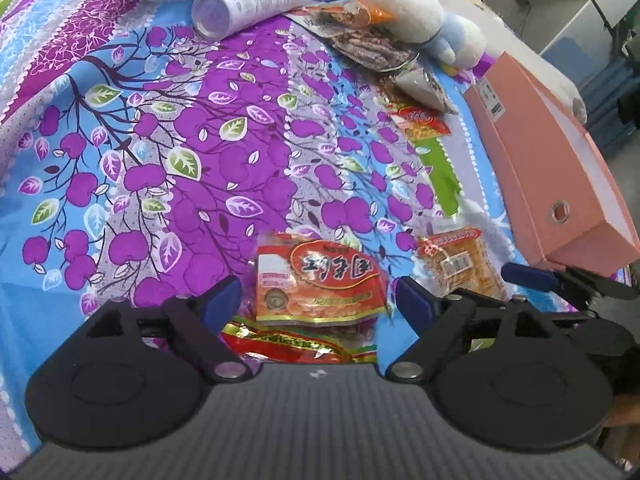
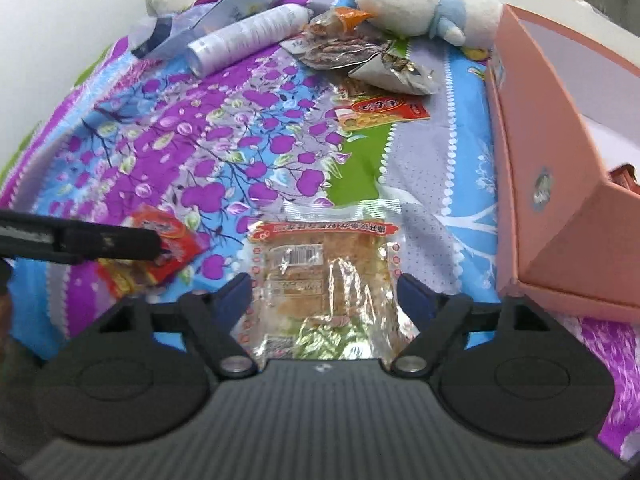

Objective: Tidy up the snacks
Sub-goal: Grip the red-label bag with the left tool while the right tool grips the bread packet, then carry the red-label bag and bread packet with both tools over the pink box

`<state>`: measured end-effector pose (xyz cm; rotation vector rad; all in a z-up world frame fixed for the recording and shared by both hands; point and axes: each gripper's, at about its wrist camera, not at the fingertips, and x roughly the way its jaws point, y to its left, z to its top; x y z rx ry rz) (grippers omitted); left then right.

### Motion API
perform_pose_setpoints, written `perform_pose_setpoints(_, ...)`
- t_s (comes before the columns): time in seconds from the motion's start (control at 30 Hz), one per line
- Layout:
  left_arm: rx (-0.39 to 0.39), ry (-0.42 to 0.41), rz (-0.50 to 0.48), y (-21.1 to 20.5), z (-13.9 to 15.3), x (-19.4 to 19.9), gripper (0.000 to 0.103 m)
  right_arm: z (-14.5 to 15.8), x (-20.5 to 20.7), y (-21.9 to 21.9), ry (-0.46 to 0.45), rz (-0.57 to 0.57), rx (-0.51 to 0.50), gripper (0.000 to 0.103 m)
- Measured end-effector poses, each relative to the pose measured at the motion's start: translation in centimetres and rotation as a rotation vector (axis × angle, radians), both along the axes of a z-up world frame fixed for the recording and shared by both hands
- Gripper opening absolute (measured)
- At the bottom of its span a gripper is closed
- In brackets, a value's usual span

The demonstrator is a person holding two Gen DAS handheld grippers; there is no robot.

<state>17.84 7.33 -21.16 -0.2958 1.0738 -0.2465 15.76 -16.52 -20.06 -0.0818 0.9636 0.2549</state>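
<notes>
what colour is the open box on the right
Salmon pink outside, white inside; box shows best in the right wrist view.

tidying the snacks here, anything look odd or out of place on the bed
Yes: a plush toy and a white cylindrical can lie among the packets at the far end. Neither is a snack. One dark snack packet is tucked under the toy's beak.

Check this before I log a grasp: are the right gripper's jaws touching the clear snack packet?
Cannot tell. In the right wrist view the right gripper has open jaws flanking the clear snack packet, whose edges reach both, with no plain contact or gap.
</notes>
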Motion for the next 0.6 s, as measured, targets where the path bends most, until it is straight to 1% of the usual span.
perform_pose_setpoints(0.1,-0.014,0.003,-0.011,0.2,-0.2,0.1,0.087,-1.0,0.4,0.3,0.011,0.019,-0.018,0.082)
perform_pose_setpoints(0.17,-0.009,0.006,-0.016,0.1,-0.4,0.3,0.087,-1.3,0.4,0.4,0.001,0.033,-0.018,0.084)
perform_pose_setpoints(0.27,0.005,-0.007,-0.035,-0.3,-0.5,0.4,0.087,-1.5,0.6,0.7,0.011,0.056,-0.01,0.083)
perform_pose_setpoints(0.33,0.02,-0.015,-0.055,-0.6,-0.5,0.5,0.087,-1.4,0.6,1.0,0.013,0.067,-0.018,0.08)
perform_pose_setpoints(0.4,0.037,-0.018,-0.065,-0.9,-0.6,0.6,0.086,-1.2,0.5,1.3,0.01,0.078,-0.027,0.071)
perform_pose_setpoints(0.43,0.045,-0.02,-0.071,-1.1,-0.6,0.6,0.086,-1.2,0.4,1.5,0.008,0.087,-0.037,0.068)
perform_pose_setpoints(0.5,0.07,-0.023,-0.078,-1.5,-0.7,0.7,0.085,-0.9,0.3,2.0,0.008,0.105,-0.052,0.057)
perform_pose_setpoints(0.6,0.113,-0.022,-0.076,-1.9,-0.8,1.1,0.079,-0.6,-0.1,2.5,0.007,0.121,-0.061,0.047)
